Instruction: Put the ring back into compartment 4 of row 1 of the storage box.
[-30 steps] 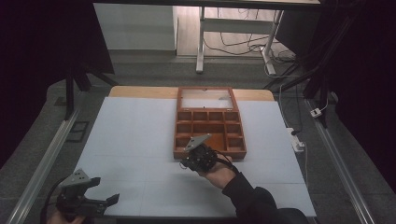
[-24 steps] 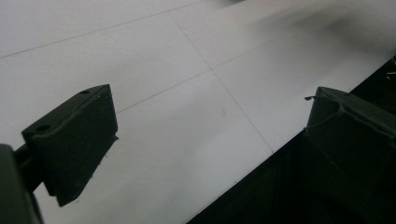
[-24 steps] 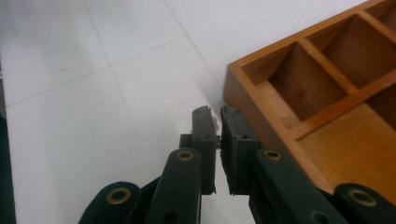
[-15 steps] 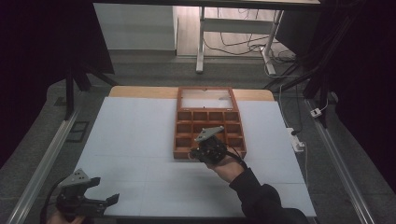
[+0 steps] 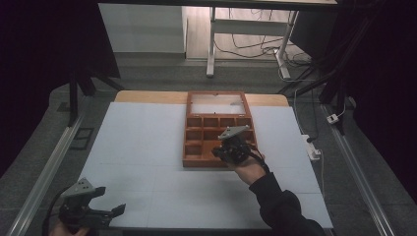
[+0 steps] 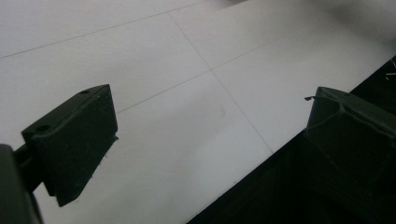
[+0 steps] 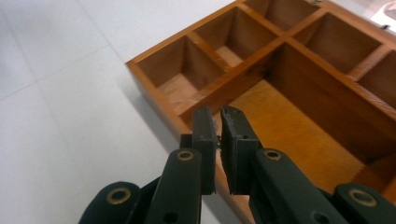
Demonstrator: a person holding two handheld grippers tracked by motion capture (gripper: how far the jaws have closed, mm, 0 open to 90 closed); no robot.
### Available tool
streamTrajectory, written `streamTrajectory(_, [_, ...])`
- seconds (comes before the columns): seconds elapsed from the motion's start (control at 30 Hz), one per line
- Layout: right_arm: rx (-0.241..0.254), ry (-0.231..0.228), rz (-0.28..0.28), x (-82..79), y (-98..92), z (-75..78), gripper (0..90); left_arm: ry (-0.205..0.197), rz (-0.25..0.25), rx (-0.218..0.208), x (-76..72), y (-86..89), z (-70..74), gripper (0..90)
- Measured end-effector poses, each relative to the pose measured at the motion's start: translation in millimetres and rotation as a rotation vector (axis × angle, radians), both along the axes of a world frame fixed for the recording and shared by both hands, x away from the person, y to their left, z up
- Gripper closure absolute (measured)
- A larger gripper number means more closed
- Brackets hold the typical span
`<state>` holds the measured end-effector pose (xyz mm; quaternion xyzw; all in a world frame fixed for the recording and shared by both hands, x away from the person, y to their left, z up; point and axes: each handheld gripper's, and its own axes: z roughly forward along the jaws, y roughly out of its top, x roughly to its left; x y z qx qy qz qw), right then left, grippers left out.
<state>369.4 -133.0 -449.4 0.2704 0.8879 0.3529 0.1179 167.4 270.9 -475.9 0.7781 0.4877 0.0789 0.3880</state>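
Scene: white desk with a wooden compartment box on its far middle part, long side running away from the person.
Box: open top, small square cells in rows, one larger glass-fronted section at the far end; cells seen in the right gripper view look bare wood.
Right gripper: held over the near right part of the box, hand and dark sleeve behind it.
Right fingers: closed almost together, thin slit between the pads, nothing in them; tips sit just above the box's near wall by a corner cell.
Left gripper: low at the near left corner of the desk, well apart from the box.
Left fingers: spread wide, nothing between, bare desk surface under them.
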Motion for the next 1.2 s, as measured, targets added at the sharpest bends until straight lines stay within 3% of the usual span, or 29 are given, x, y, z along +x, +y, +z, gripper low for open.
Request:
streamTrajectory(0.53, [0.016, -0.024, -0.104, 29.4, -25.3, 2.7, 84.5, 0.004, 0.006, -0.011, 0.8, 1.3, -0.4, 2.2])
streamTrajectory(1.2, [0.021, -0.029, -0.180, 58.0, -46.3, 3.3, 84.4, -0.006, 0.014, -0.023, 1.1, 2.1, 0.5, 0.0])
